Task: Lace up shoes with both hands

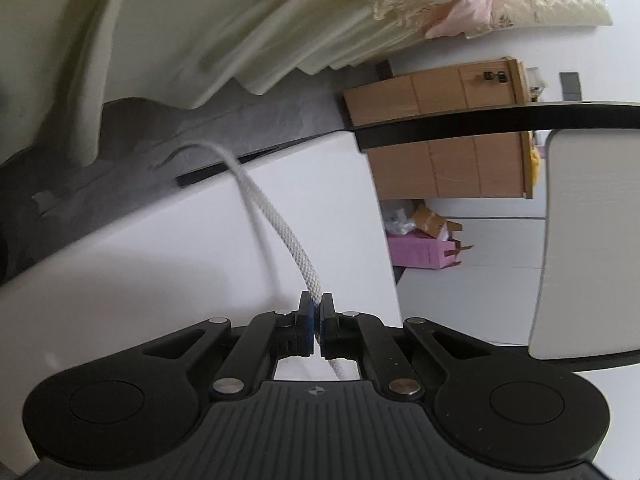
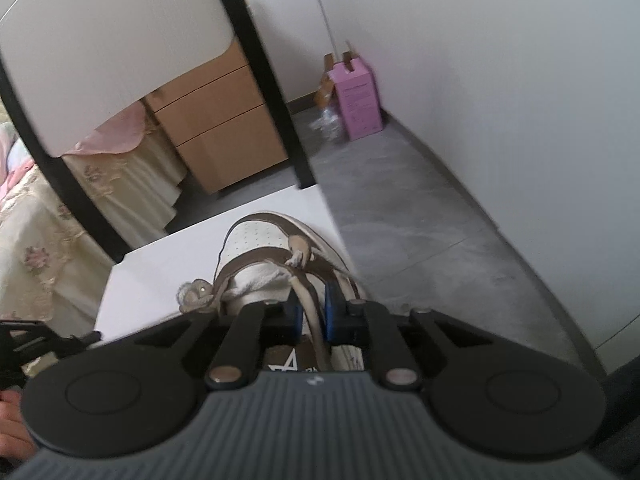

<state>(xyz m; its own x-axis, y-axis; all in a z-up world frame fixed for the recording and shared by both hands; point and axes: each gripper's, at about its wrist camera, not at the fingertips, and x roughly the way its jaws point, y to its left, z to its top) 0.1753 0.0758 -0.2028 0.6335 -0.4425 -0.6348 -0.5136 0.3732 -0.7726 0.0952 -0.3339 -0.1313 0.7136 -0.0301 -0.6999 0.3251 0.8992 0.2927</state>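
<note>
Lace (image 1: 276, 220), white and braided, is what my left gripper (image 1: 316, 322) has pinched: the two blue pads are pressed together on it, and the cord arcs up and away toward the far left over the white table (image 1: 120, 280), its far end lost against the dark floor. I judge it light and limp, a little grippy from the weave, so it will follow wherever I pull and sag wherever I don't; best held close to the tip if it is to be fed through an eyelet.

My right gripper (image 2: 314, 316) sits low over the shoe (image 2: 260, 248), a white and brown sneaker lying on the same table with its toe pointing far from me. A cream lace strand (image 2: 308, 300) runs up between the blue pads (image 2: 297, 318), but a gap shows on either side of it, so the jaws are narrow and not yet clamped. The shoe's upper looks soft and the sole stiff; it seems light enough to slide if I tug hard. At the near left edge, part of the left gripper shows, with a hand below it.
</note>
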